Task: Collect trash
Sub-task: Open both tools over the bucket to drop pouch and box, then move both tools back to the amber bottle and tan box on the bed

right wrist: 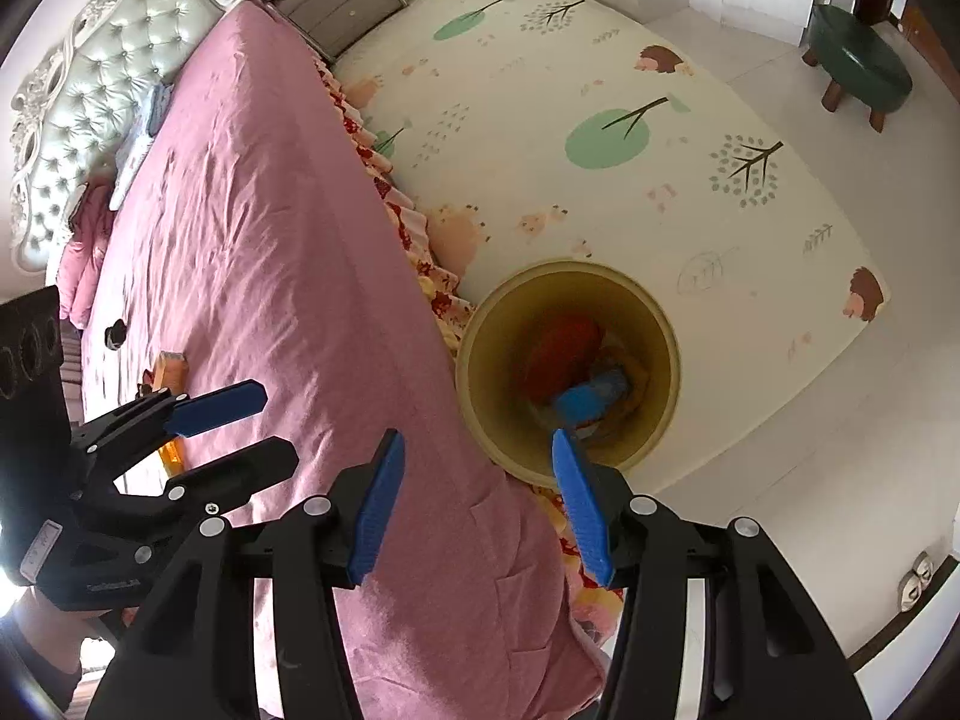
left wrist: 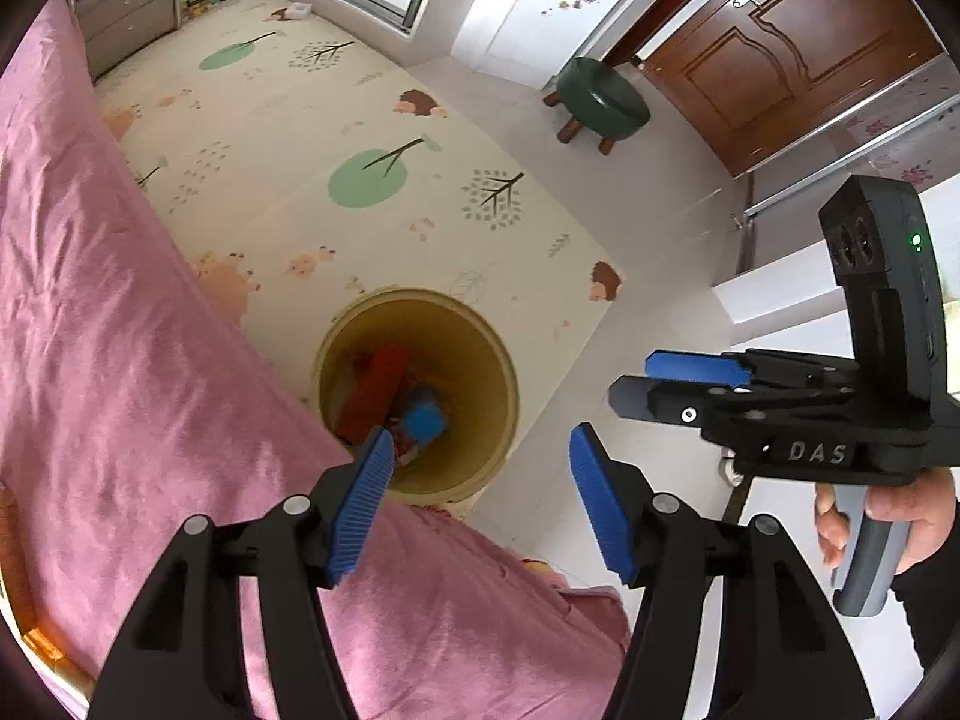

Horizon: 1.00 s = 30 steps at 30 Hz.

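A yellow round trash bin (left wrist: 501, 354) (right wrist: 663, 354) stands on the floor against the side of the pink bed. Inside lie a red packet (left wrist: 378, 381) (right wrist: 567, 345) and a blue piece (left wrist: 423, 417) (right wrist: 585, 399). My left gripper (left wrist: 479, 438) (right wrist: 279, 423) hangs open over the bed edge beside the bin, with nothing between its blue pads. My right gripper (right wrist: 476, 438) (left wrist: 633, 381) is also open and empty, one fingertip over the bin's near rim. An orange item (right wrist: 171, 369) lies on the bed, partly hidden behind the left gripper.
The pink bed cover (right wrist: 270, 240) fills the left side, with a small black object (right wrist: 114, 333) on it. A patterned play mat (left wrist: 360, 150) covers the floor beyond the bin. A green stool (left wrist: 603, 99) stands near a brown door (left wrist: 780, 48). A nightstand (right wrist: 342, 6) is by the headboard.
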Available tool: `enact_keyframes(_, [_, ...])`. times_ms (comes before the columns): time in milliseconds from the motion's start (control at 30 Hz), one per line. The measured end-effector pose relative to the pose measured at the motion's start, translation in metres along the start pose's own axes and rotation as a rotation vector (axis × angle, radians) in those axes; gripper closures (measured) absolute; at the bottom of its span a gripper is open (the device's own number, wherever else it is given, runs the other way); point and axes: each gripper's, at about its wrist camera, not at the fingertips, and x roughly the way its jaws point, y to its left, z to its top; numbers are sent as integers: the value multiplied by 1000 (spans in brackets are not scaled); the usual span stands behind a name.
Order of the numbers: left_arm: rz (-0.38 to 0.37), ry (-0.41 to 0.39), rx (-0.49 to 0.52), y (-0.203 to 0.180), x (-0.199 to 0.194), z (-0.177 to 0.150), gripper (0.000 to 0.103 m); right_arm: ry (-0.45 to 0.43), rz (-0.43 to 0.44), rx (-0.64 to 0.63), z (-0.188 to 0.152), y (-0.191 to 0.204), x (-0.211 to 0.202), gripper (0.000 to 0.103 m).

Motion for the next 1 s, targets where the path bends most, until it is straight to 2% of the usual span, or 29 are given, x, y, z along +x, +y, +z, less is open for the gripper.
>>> enact_keyframes(133, [20, -13, -7, 5, -12, -6, 42, 2, 20, -19, -1, 13, -1, 53])
enact_keyframes(433, [61, -67, -58, 27, -52, -34, 41, 12, 49, -127, -6, 72, -2, 53])
enact_keyframes(600, [91, -100, -126, 55, -77, -60, 40, 32, 64, -193, -13, 114, 6, 53])
enact_keyframes(1000, [182, -147, -324, 134, -128, -146, 39, 119, 108, -375, -47, 221, 43, 53])
